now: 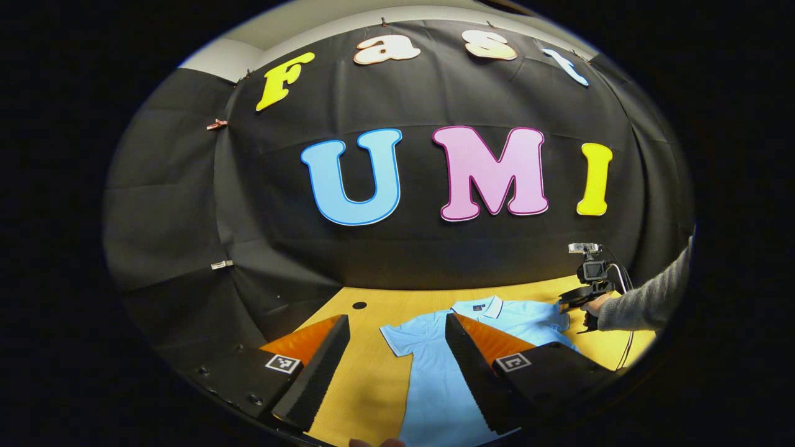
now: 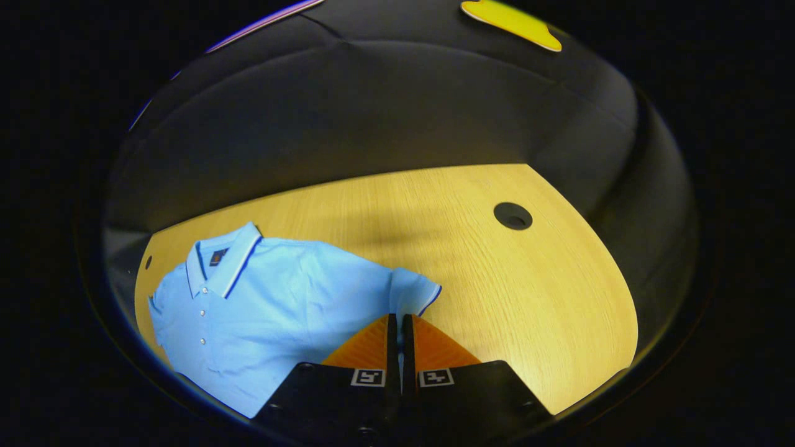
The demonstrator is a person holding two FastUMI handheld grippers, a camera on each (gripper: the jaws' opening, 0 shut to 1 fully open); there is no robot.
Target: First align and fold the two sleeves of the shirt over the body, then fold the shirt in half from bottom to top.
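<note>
Lying flat on a wooden table (image 2: pixel 528 279) before the booth's black cloth wall (image 1: pixel 435 248), the blue shirt (image 2: pixel 279 292) is having its sleeve (image 2: pixel 413 295) pinched by the closed right gripper (image 2: pixel 399 323); the left gripper (image 1: pixel 397 326) is hovering wide apart.

1. The shirt (image 2: pixel 279 292) is showing as soft, matt knit cloth, its collar (image 2: pixel 233 261) ribbed.
2. The worktop (image 2: pixel 497 292) is looking like smooth wood-grain laminate, catching a slight sheen.
3. The left gripper's fingers (image 1: pixel 317 366) are showing ridged, matt inner faces.
4. The wall cloth (image 1: pixel 186 217) is hanging matt and creased.
</note>
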